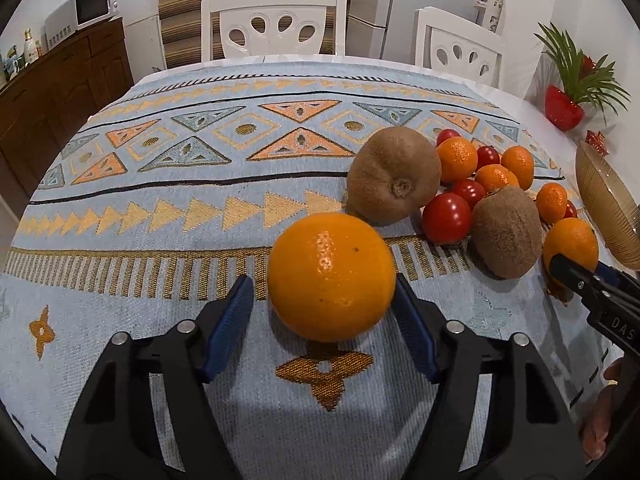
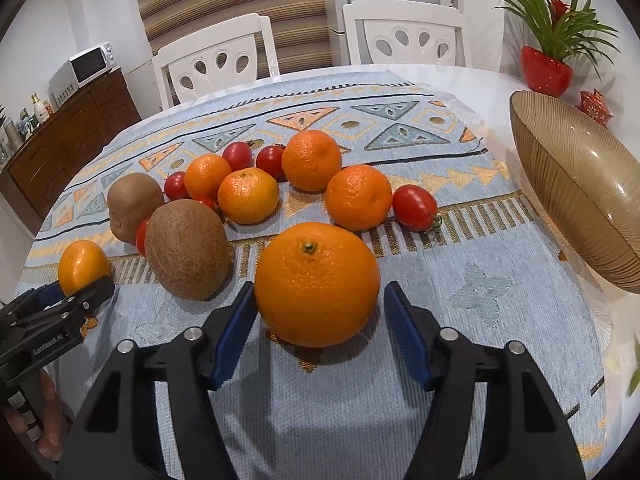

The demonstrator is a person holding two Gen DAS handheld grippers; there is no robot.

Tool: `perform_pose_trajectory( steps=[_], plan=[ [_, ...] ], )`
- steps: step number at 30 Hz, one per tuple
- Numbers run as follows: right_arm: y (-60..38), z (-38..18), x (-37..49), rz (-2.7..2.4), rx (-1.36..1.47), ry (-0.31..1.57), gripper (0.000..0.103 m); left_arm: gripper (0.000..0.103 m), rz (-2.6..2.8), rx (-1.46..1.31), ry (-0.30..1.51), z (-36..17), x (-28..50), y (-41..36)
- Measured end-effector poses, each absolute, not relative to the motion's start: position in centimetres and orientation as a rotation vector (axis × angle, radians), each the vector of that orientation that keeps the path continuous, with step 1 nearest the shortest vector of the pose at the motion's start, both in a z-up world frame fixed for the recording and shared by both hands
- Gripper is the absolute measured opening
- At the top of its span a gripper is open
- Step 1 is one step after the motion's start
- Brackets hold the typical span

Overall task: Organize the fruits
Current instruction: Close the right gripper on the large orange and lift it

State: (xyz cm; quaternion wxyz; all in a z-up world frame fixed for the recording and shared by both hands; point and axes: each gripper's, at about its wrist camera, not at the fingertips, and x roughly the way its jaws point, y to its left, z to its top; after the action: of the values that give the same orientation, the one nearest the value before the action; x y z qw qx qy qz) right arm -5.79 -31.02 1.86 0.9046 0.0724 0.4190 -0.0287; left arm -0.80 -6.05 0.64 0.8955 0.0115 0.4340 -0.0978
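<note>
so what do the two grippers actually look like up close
Both match: the left gripper and right gripper are black plastic scissor-style frames with silver rivets at the pivots and blue ribbed pads on the fingers. From outside, white lettering shows on the body: "DAS" on the right one, partly legible text on the left. A bare hand holds the left one; no sleeve or cables visible.

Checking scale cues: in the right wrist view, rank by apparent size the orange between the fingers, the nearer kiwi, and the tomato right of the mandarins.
1. Orange
2. Kiwi
3. Tomato, farthest back, so partly distance.
</note>
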Motion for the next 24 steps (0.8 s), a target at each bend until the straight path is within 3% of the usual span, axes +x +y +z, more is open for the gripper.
perform_pose_trajectory(
  steps=[2, 14, 24],
  plan=[
    [-30.8, 1.9, -5.8, -0.065, 0.134, 0.865, 0.059, 0.055, -0.21, 0.029, 0.893, 0.7, -0.8, -6.1],
    [-33.1, 3.1, -7.0, -0.025, 0.259, 0.823, 0.057, 0.053, -0.262, 0.078, 0.791, 3.6, -3.6, -7.8],
    [-42.3, 11.0, -12.3, -0.186, 0.288, 0.653, 0.057, 0.053, -0.503, 0.135, 0.666, 11.1, -6.5, -18.2]
  ],
)
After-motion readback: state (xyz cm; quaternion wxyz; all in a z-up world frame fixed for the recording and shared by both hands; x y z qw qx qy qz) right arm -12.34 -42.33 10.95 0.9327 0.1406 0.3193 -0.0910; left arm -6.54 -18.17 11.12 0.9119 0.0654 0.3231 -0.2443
